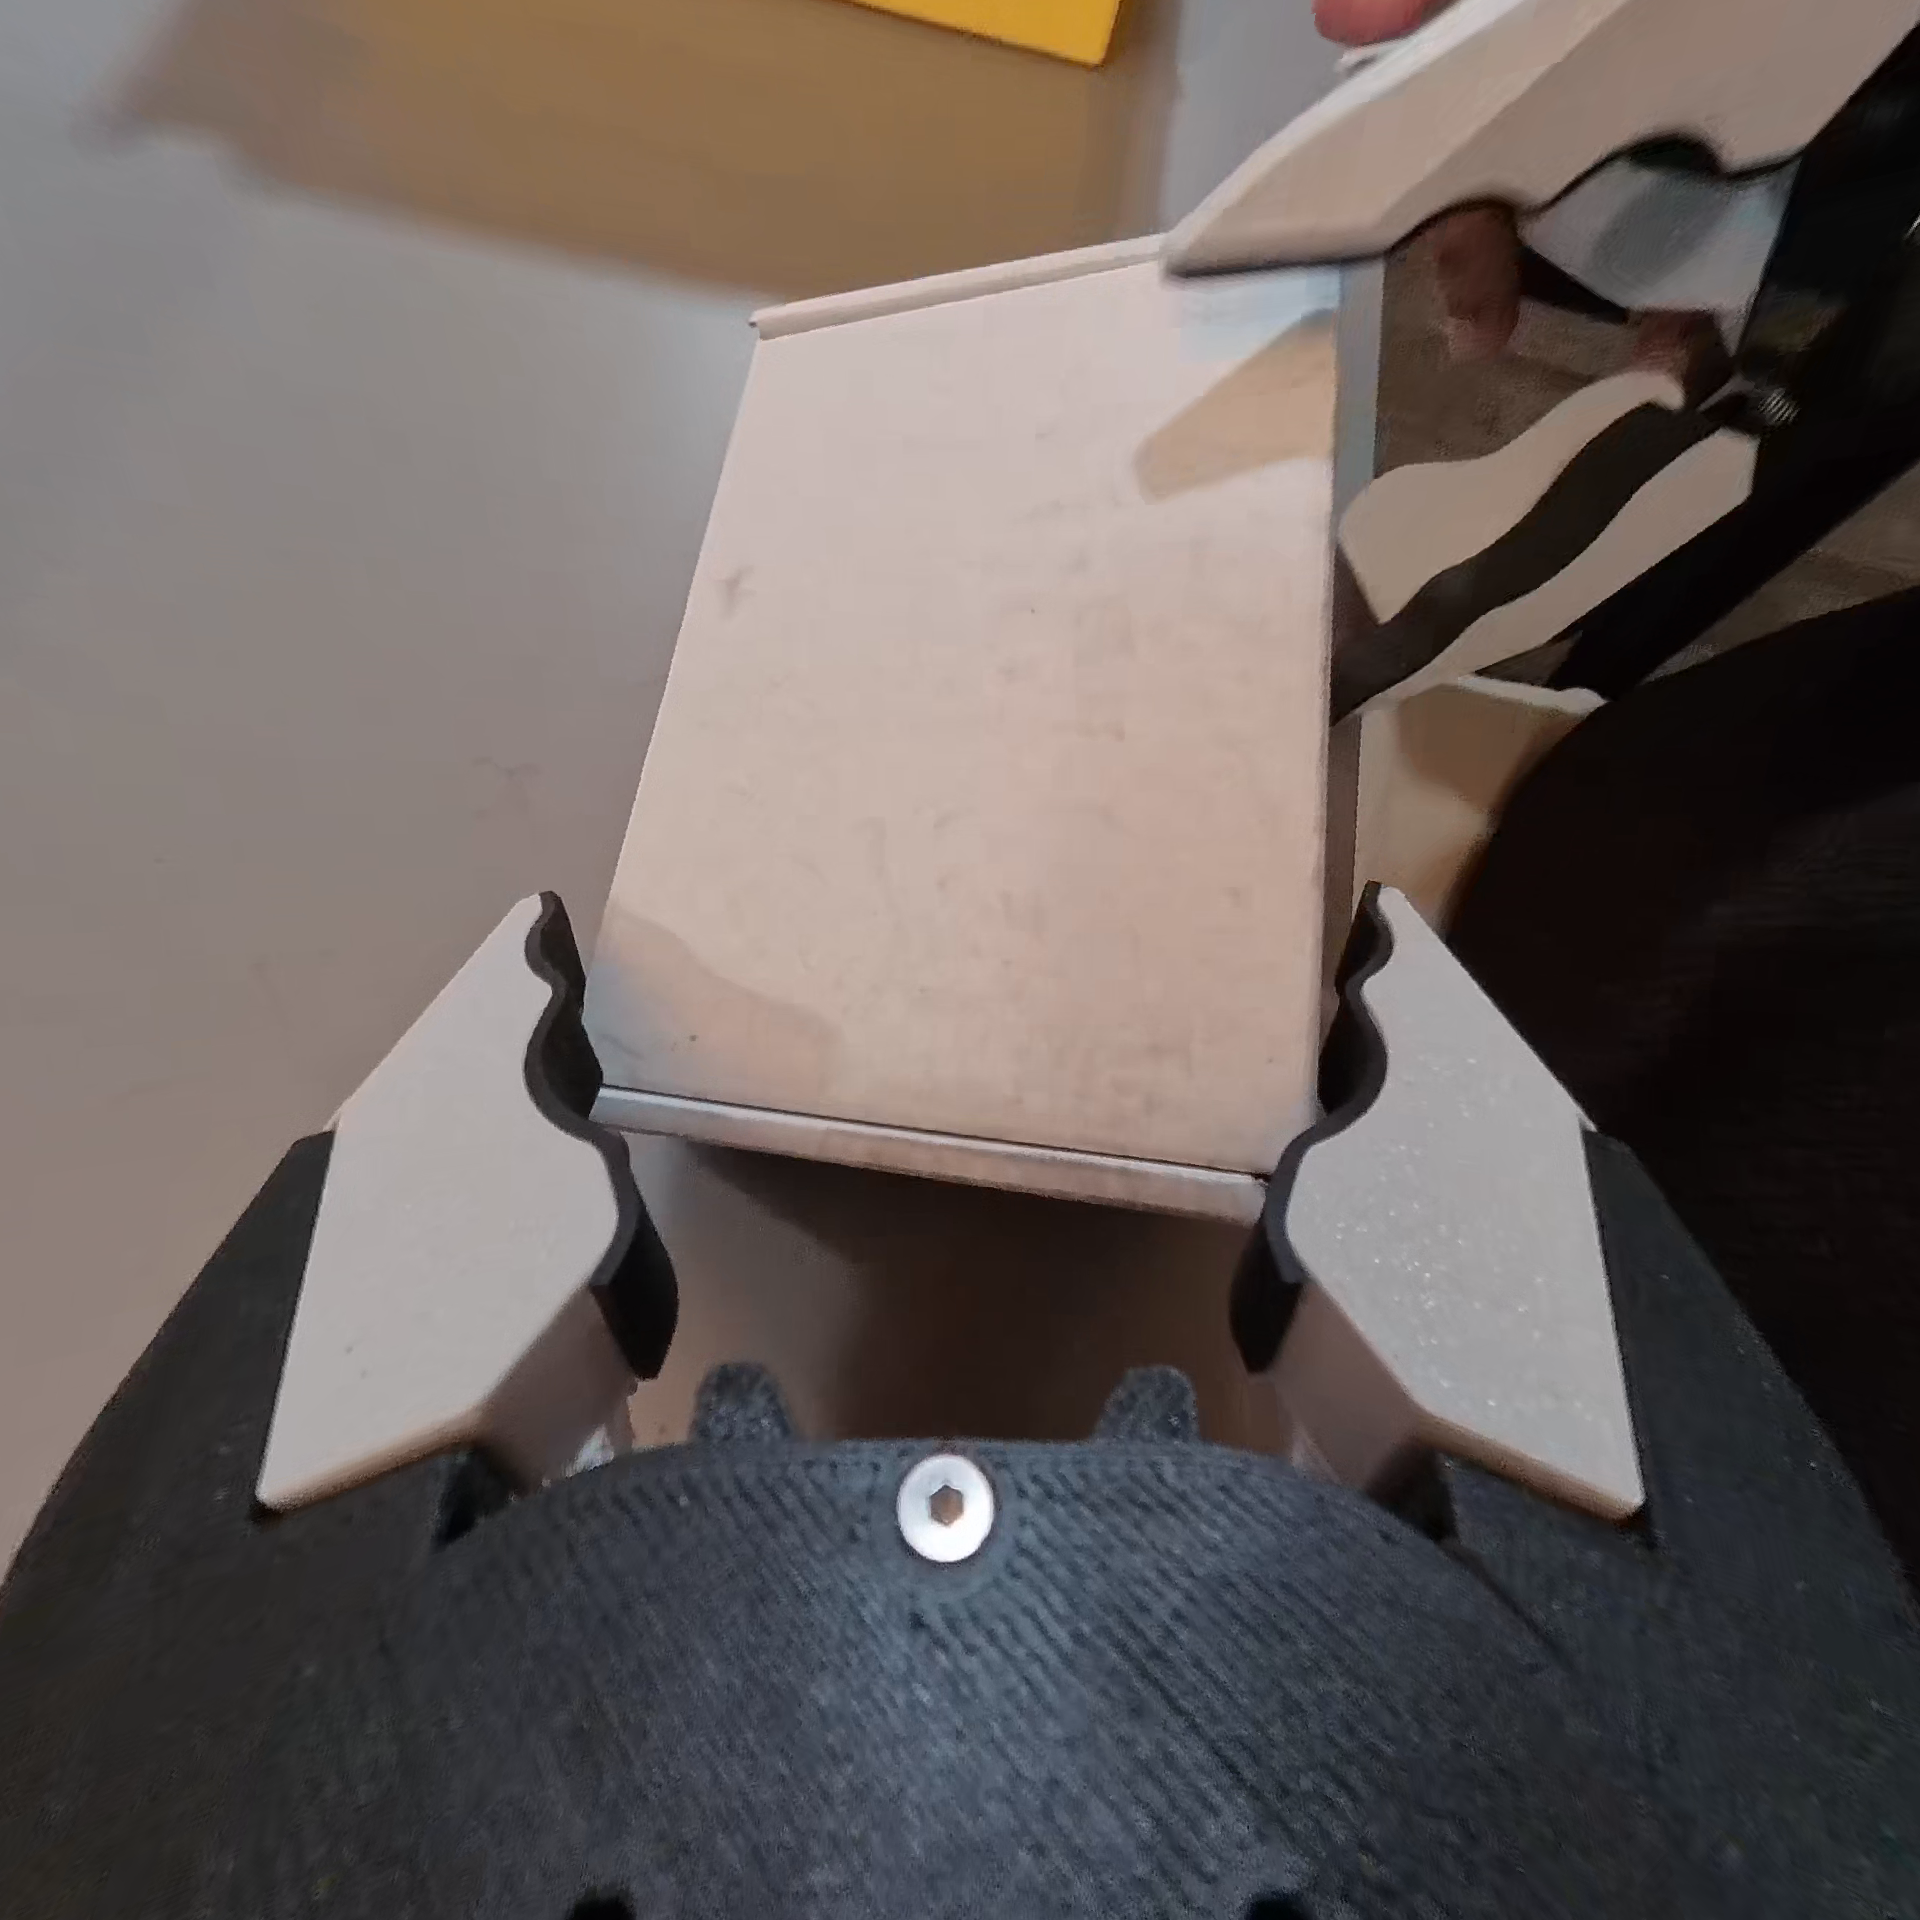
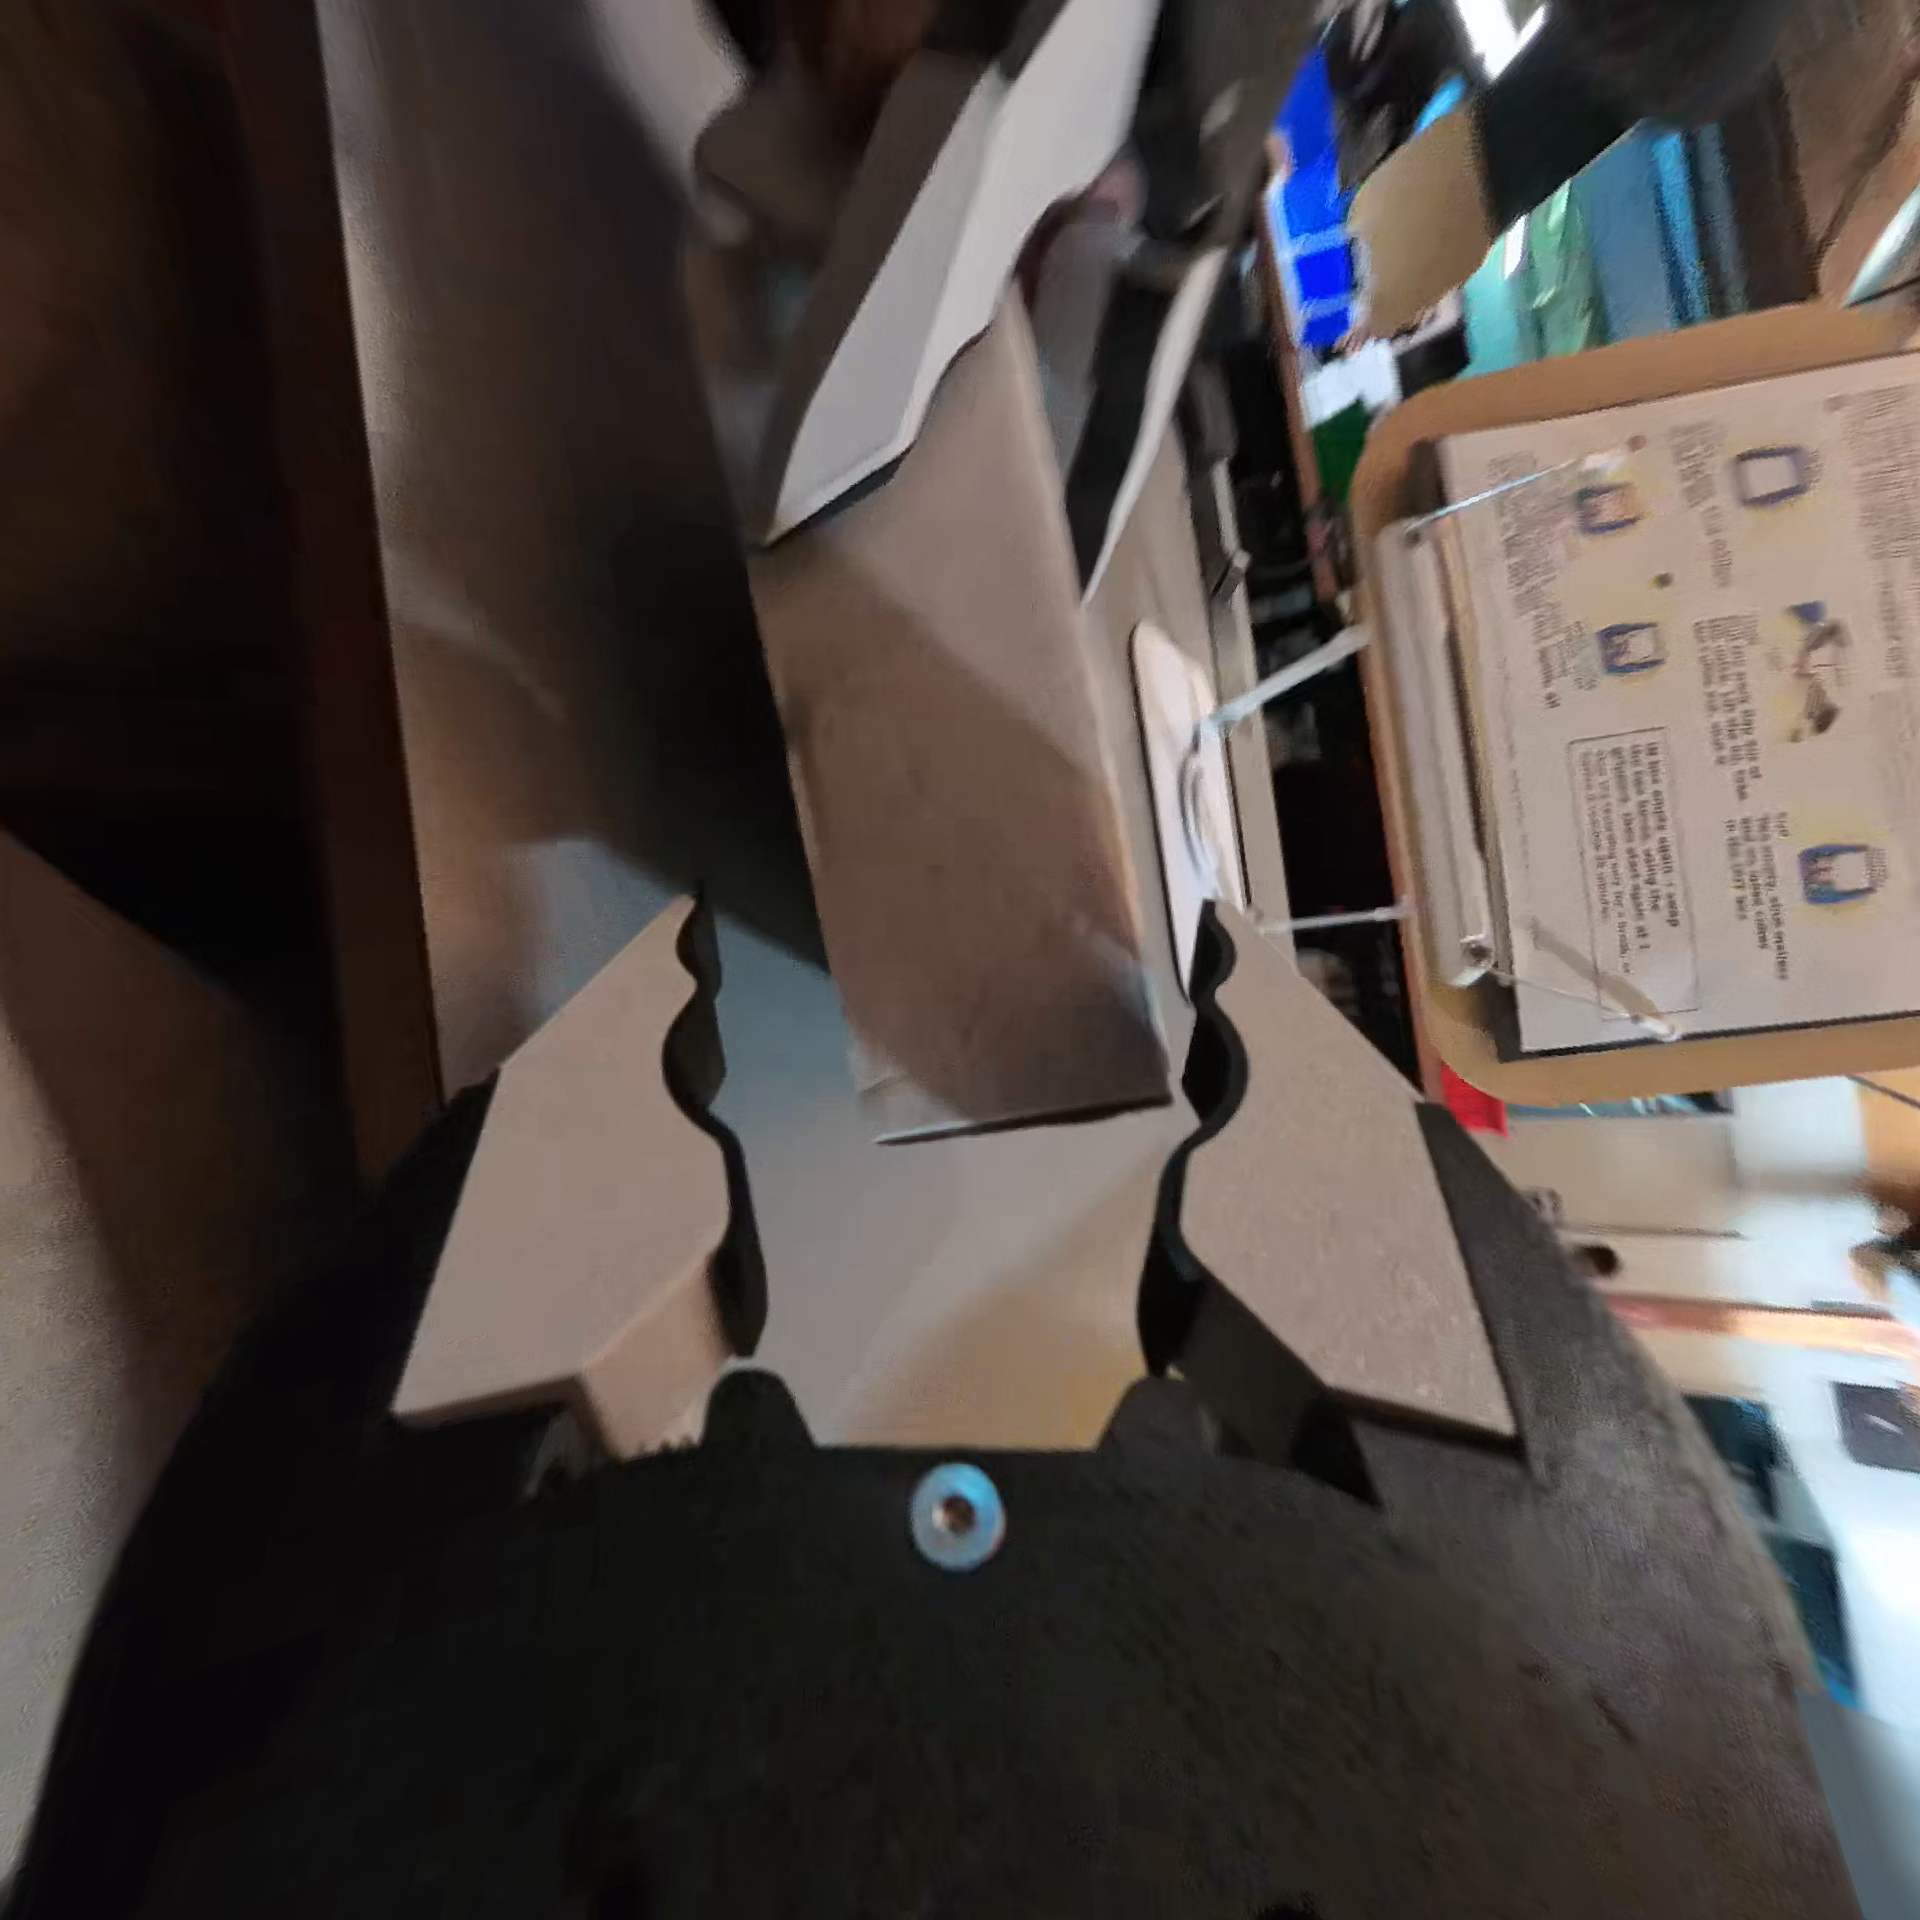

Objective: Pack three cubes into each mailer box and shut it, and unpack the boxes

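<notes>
Left wrist view looks down on a white mailer box (image 1: 966, 748) that sits between the two fingers of the left gripper (image 1: 961, 1049). Both black pads touch the near corners of the box, one on each side, so this gripper is clamped on the box across its width. The top panel of the box is flat and closed at the near edge. At the far right corner the right gripper (image 1: 1382, 436) reaches in from the upper right, its fingers spread on either side of the box's upright right edge – one finger above the top panel, the other beside the wall. A fingertip of the person's hand (image 1: 1361, 16) shows at the top edge, on that gripper's body. The box rests over a pale table (image 1: 260, 623), and a yellow object (image 1: 997, 21) lies at the far edge, cut off by the frame.

Right wrist view is blurred and rolled sideways. The right gripper's fingers stand apart with a corner of the box (image 2: 966, 790) between them, touching neither pad – open. A raised white flap (image 2: 914, 343) juts from the far end of the box. A clipboard with a printed sheet (image 2: 1683, 707) stands to the right.
</notes>
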The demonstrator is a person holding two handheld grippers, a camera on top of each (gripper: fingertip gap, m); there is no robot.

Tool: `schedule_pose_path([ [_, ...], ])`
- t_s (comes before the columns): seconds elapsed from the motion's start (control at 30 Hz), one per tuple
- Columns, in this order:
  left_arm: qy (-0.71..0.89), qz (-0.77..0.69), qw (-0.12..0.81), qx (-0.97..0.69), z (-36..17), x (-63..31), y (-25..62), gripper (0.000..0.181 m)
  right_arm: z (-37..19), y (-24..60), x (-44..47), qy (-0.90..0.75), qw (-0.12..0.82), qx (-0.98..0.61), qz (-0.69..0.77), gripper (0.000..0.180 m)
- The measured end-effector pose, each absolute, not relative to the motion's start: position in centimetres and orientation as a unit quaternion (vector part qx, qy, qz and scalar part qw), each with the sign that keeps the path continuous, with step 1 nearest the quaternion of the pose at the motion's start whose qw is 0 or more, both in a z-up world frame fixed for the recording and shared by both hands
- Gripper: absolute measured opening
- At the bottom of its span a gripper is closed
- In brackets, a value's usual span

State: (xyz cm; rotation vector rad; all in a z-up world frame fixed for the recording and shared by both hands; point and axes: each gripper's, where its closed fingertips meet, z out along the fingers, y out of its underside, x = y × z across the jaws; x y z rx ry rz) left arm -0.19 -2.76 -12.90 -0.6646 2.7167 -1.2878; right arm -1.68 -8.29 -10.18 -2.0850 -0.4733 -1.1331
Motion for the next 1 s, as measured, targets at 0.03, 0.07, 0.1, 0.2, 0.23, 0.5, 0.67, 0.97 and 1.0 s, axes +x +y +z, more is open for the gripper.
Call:
schedule_pose_path([
  [0.03,0.885,-0.412,0.034,-0.214,-13.0,-0.3,-3.0,0.141,-11.0,-8.3,-1.2,-0.185,0.317,-0.813,-0.451,0.088],
  [0.07,0.888,-0.407,0.035,-0.213,-13.0,-0.5,-3.2,0.141,-11.5,-8.4,-0.7,-0.185,0.287,-0.815,-0.468,0.082],
  [0.1,0.889,-0.403,0.036,-0.213,-13.1,-0.6,-3.4,0.141,-11.7,-8.4,-0.3,-0.19,0.262,-0.812,-0.485,0.081],
  [0.2,0.89,-0.4,0.043,-0.214,-13.1,-0.7,-3.8,0.141,-11.3,-8.7,0.1,-0.205,0.234,-0.797,-0.517,0.069],
  [0.23,0.886,-0.405,0.044,-0.22,-13.0,-0.7,-3.9,0.141,-11.4,-8.9,0.2,-0.197,0.232,-0.802,-0.514,0.068],
  [0.5,0.797,-0.533,0.046,-0.28,-9.6,-1.2,-3.9,0.141,-10.5,-10.1,1.0,-0.15,0.266,-0.812,-0.498,0.065],
  [0.67,0.761,-0.584,0.046,-0.279,-7.5,-1.5,-3.0,0.143,-10.4,-10.4,1.3,-0.142,0.276,-0.812,-0.494,0.065],
  [0.97,0.774,-0.555,0.011,-0.304,-10.4,-1.1,-2.4,0.15,-9.6,-11.3,2.7,-0.087,0.309,-0.814,-0.485,0.065],
  [1.0,0.777,-0.55,0.017,-0.305,-10.7,-1.1,-2.7,0.15,-9.6,-11.3,2.7,-0.084,0.314,-0.813,-0.483,0.065],
])
